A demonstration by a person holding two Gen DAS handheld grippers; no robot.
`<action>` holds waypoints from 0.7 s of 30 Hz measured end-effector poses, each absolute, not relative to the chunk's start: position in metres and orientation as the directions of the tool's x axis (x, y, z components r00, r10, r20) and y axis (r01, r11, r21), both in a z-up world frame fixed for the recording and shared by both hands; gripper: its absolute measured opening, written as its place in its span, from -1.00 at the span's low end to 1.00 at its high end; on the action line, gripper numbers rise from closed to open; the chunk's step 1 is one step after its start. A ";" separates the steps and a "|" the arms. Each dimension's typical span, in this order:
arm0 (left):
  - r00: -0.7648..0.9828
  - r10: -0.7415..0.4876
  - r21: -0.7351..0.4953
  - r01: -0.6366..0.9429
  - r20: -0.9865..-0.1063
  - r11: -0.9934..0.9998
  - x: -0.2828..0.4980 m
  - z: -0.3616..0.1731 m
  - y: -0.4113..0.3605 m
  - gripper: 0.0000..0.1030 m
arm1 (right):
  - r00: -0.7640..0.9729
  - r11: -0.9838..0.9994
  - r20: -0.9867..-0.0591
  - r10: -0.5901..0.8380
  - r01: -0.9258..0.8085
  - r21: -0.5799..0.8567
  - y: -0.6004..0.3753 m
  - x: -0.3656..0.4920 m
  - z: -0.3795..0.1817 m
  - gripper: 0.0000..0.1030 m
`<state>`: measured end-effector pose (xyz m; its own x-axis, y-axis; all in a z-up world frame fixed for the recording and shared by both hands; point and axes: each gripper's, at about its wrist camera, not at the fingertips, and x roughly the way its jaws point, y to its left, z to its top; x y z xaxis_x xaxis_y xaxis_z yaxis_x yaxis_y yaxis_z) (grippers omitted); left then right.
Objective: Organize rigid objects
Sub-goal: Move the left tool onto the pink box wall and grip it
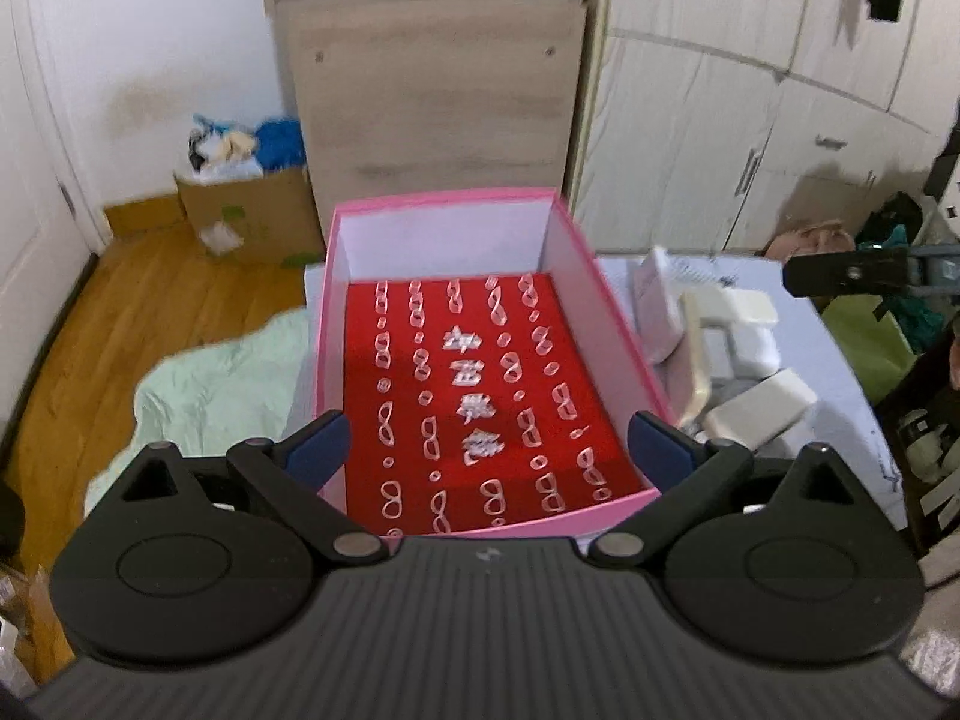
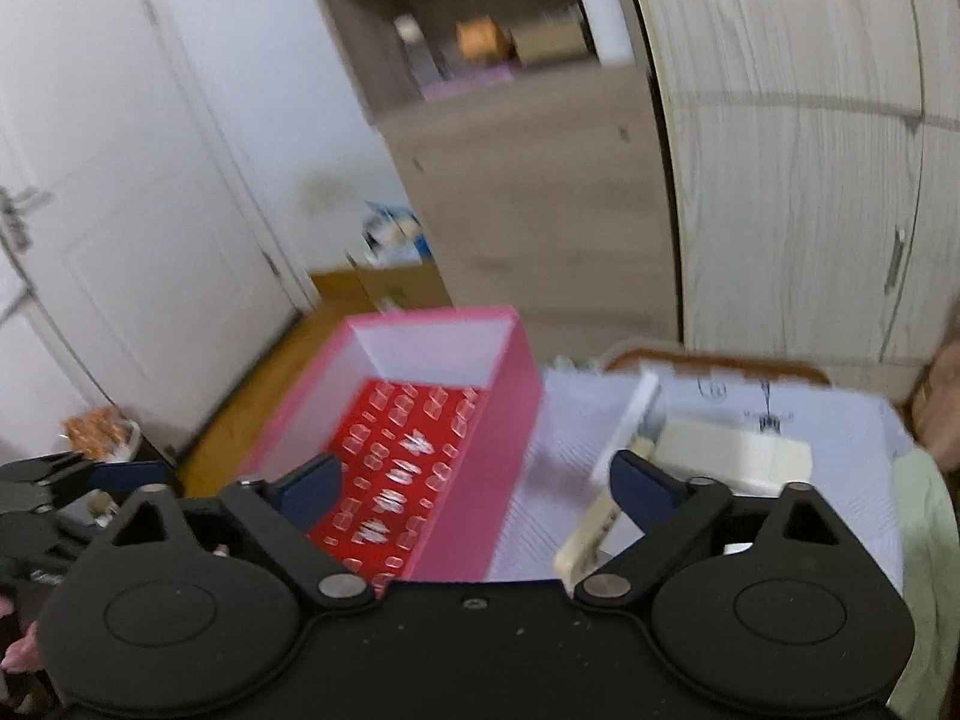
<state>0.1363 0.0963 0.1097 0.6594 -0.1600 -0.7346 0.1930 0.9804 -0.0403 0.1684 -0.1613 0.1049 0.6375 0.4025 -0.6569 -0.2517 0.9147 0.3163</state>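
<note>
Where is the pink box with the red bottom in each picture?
Left wrist view: the pink box fills the middle, straight ahead between the open left gripper fingers.
Right wrist view: the pink box sits left of centre.
Shared landmark: the brown cabinet behind it.

The only writing stands on the red lining (image 1: pixel 492 396) inside the pink box (image 1: pixel 606 324): a column of four pale characters down its middle, from twelve o'clock toward six, too blurred to read, among rows of pale loop ornaments. In the right wrist view they are smeared beyond reading.
</note>
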 end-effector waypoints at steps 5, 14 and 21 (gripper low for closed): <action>0.635 -0.092 0.023 0.170 -0.767 0.985 0.174 0.089 0.107 0.92 | 0.578 0.937 -0.739 0.347 -0.178 0.300 -0.167 0.194 0.059 0.47; 0.618 -0.055 0.016 0.108 -0.784 0.994 0.222 0.055 0.151 0.77 | 0.508 0.913 -0.759 0.406 -0.199 0.356 -0.170 0.218 0.022 0.39; 0.530 -0.021 0.030 0.088 -0.848 0.996 0.246 0.020 0.162 -0.44 | 0.493 0.914 -0.773 0.400 -0.275 0.298 -0.159 0.238 0.007 0.19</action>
<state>0.2457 0.1623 0.0204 0.5300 -0.0213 -0.8477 0.0884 0.9956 0.0303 0.2380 -0.1591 0.0069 0.4929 0.4000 -0.7727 -0.2748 0.9142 0.2979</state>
